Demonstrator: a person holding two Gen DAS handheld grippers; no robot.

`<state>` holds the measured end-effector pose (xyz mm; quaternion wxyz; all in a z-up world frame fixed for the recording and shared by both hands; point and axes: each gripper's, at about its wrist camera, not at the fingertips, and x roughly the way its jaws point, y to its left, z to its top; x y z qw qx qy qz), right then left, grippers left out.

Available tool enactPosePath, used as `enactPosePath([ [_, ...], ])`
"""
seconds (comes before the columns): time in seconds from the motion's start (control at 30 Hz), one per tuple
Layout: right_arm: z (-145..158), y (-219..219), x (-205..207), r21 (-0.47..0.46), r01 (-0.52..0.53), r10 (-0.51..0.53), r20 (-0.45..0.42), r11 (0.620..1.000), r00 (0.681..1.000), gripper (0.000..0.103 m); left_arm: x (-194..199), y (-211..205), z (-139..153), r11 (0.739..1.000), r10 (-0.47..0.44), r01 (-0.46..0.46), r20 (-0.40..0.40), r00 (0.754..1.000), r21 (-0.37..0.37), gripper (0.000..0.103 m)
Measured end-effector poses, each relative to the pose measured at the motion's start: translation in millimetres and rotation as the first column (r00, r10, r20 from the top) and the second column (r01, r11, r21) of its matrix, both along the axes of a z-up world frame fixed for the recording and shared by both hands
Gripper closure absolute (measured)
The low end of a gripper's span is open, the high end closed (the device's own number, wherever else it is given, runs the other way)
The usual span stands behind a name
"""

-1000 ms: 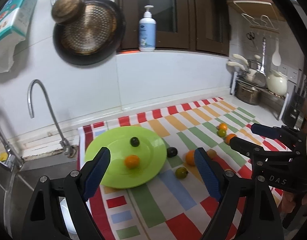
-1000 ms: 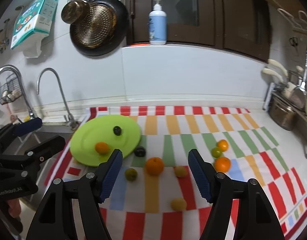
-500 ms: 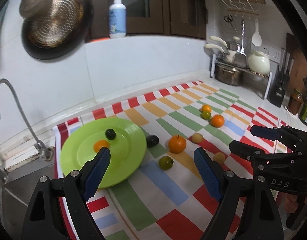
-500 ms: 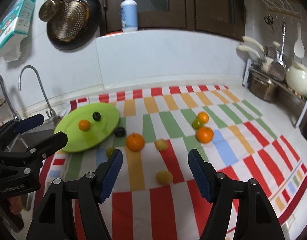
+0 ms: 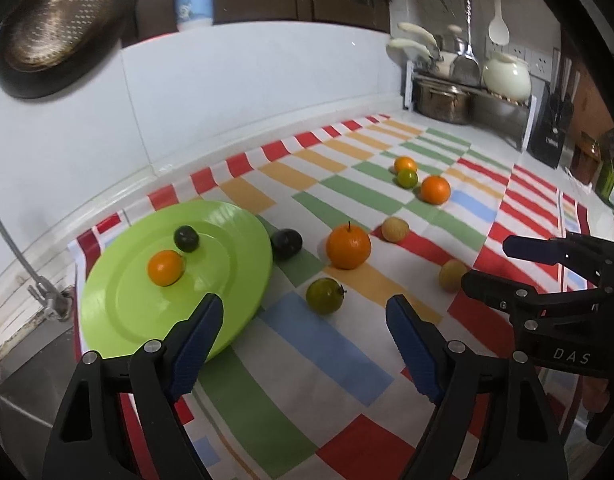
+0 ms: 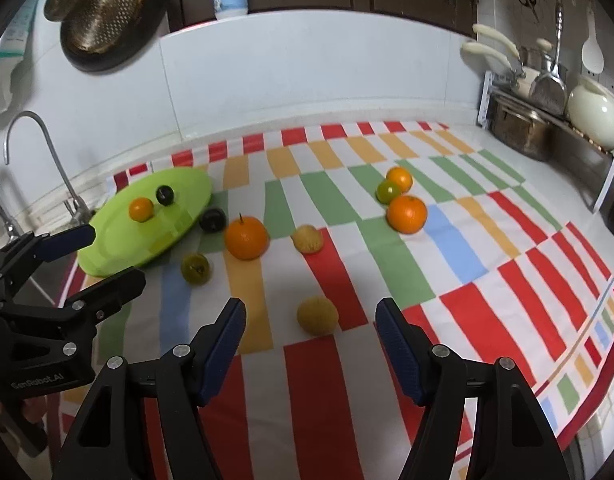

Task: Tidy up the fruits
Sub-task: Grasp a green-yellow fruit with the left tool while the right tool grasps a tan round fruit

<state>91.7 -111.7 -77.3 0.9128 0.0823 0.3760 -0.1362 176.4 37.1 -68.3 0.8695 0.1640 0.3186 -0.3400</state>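
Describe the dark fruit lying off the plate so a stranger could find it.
Find the green plate at the striped cloth's sink end. Just past its rim, on the cloth, lies a near-black round fruit; its twin sits on the plate itself.

Both views: even, moderately bright indoor light from above. Soft short shadows under fruit. Mild sheen on green plate [image 5: 235, 240]. Strong fisheye bending plus black vignette at corners. Slight motion blur, worst toward upper edges.

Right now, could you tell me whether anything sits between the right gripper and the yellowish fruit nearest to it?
Nothing visible does. The right gripper is open, and the yellowish fruit lies alone on the striped cloth just ahead of its fingertips, apart from the other fruits.
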Motion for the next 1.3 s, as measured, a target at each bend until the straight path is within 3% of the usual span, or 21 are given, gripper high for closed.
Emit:
enactPosePath([
  [0.73,-29.6,-11.8,16.4,0.046,-0.022,0.024,-0.042,0.999,0.999,0.060,29.6,-36.0,-38.0,0.998,-0.029,0.039,-0.153,0.988,0.059,0.058],
  [0.93,-32.6,-12.7,19.0,0.051,-0.032,0.035,-0.054,0.998,0.998,0.064,33.4,-40.3,-39.7,0.998,-0.012,0.022,-0.156,0.988,0.062,0.067],
  [1.3,-32.9,-16.0,23.2,0.054,-0.057,0.060,-0.050,0.997,0.997,0.072,37.5,-43.4,-40.3,0.998,0.016,-0.006,-0.160,0.987,0.062,0.074],
])
